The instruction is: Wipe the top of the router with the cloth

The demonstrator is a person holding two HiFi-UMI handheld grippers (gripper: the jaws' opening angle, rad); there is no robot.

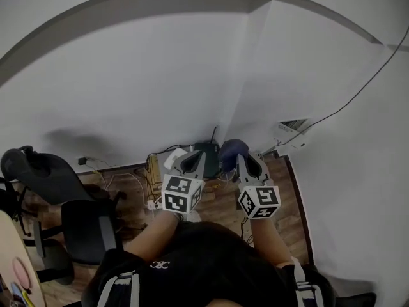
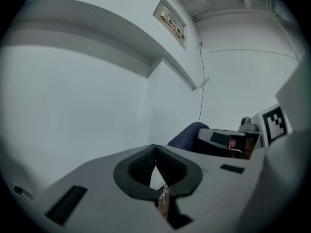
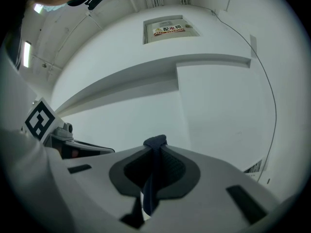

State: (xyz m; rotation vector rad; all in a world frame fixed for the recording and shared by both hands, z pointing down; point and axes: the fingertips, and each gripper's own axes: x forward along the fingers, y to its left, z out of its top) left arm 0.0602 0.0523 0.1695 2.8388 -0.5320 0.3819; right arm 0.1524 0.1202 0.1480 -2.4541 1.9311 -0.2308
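**Q:** Where does the router lie, and what bounds it?

**A:** The router (image 1: 208, 151), dark with one antenna upright, sits low at the foot of the wall (image 1: 160, 75), just left of the corner edge (image 1: 255, 75) where two walls meet. In the head view it shows between your two tools.

**Q:** How do the tools stand?

**A:** Your left tool (image 2: 155, 149) has its jaws closed tip to tip, with nothing between them. Your right tool (image 3: 154, 152) is clamped on the dark blue cloth (image 1: 233, 151), and a fold pokes out above the tips. The cloth hangs just right of the router. You cannot tell whether they touch.

**Q:** What room lies around?

**A:** A narrow strip of wooden floor (image 1: 291, 203) runs along the right wall. To the left lie loose cables (image 1: 131, 179). An office chair (image 1: 57, 178) stands well apart beyond them.
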